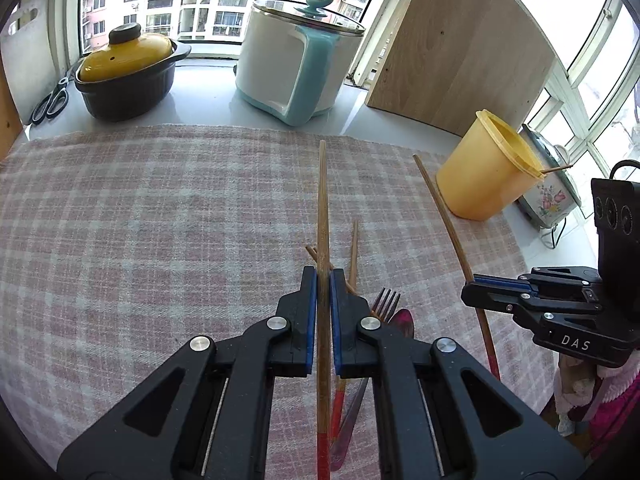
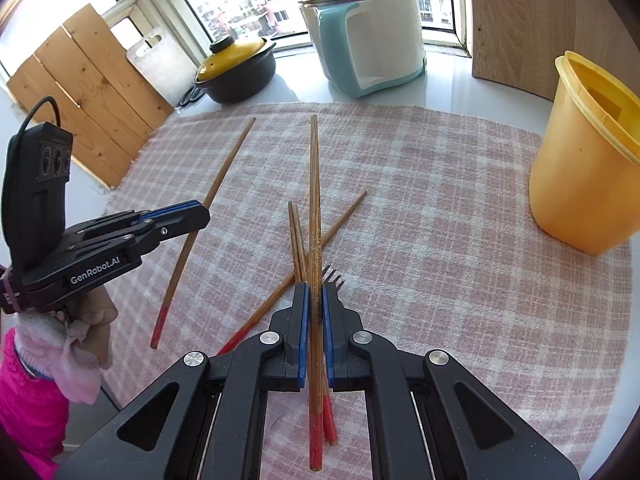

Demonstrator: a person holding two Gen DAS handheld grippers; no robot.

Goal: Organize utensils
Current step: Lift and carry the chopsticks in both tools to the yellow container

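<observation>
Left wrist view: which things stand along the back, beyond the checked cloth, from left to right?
Scissors → black pot with yellow lid → white and blue cooker → wooden board → yellow cup.

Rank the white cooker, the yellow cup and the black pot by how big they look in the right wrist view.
1. Yellow cup, though it sits nearest the camera
2. White cooker
3. Black pot, farthest back
</observation>
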